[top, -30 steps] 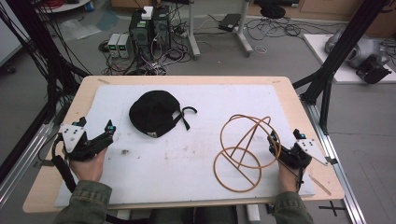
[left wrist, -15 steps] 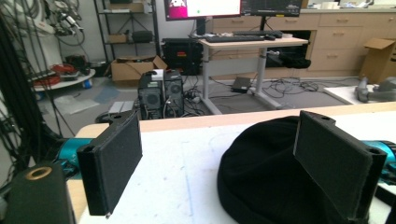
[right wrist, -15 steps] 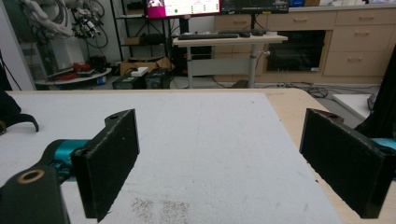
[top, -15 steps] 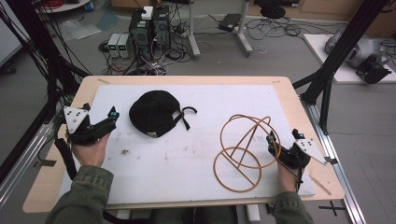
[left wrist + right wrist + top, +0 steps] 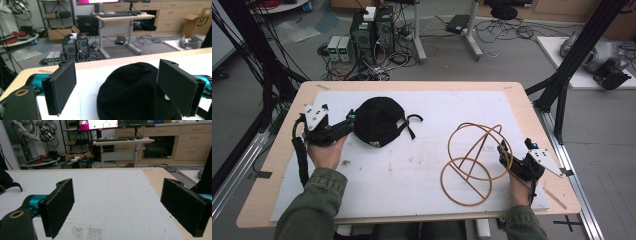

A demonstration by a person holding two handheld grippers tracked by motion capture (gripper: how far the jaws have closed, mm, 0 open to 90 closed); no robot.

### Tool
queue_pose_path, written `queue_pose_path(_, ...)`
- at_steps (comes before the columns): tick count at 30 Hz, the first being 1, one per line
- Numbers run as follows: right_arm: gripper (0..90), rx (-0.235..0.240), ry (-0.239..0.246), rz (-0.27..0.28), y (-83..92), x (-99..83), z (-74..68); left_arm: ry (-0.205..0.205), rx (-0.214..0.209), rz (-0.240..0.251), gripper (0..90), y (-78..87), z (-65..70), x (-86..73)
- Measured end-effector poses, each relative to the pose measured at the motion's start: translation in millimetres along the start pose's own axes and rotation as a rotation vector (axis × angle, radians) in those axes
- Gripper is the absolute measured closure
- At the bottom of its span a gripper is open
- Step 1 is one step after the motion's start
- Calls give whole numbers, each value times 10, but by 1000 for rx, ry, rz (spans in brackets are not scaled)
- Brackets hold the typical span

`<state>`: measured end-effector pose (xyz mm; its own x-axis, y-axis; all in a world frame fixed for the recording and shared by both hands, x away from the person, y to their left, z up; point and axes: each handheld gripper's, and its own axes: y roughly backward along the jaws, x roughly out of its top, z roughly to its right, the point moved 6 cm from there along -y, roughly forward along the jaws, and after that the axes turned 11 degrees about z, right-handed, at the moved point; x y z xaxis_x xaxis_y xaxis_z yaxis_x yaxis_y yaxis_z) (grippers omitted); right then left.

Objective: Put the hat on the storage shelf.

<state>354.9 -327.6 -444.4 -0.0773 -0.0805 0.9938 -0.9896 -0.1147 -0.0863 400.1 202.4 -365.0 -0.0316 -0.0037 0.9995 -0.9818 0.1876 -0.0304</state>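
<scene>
Work in hand: the left tongs [image 5: 348, 121] are brought up to a black cap [image 5: 379, 120], so picking up the cap is judged to be the job.
Cap, place: left of centre in the high view, lying crown-up on the white mat [image 5: 422, 170] that covers the worktop [image 5: 532, 120]; its strap [image 5: 408, 125] trails toward the centre of the frame.
Left tongs, state: spread wide, holding nothing. In the left gripper view the two black jaws stand on either side of the cap [image 5: 135, 92], which rises between them in the lower middle of the frame; whether a jaw touches the cloth cannot be told.
Why so held: the wide gap likely lets the jaws straddle the soft crown before pinching it.
Right tongs [image 5: 503, 154], state: also spread wide and empty; the right gripper view looks across bare mat [image 5: 107, 202] between the jaws.
Right tongs, place: lower right of the high view, just beside a wire frame of orange hoops [image 5: 474, 160]; contact cannot be told.
Why so held: probably parked low at the edge, out of the left hand's way.
Containers: none on the worktop; the hoops enclose nothing.
</scene>
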Motion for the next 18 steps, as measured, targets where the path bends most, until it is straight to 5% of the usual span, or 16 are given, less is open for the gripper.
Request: queue_pose_path(18, 110, 10, 2, -7, -6, -7, 1, 7, -70, -166, 165, -370, 351, -270)
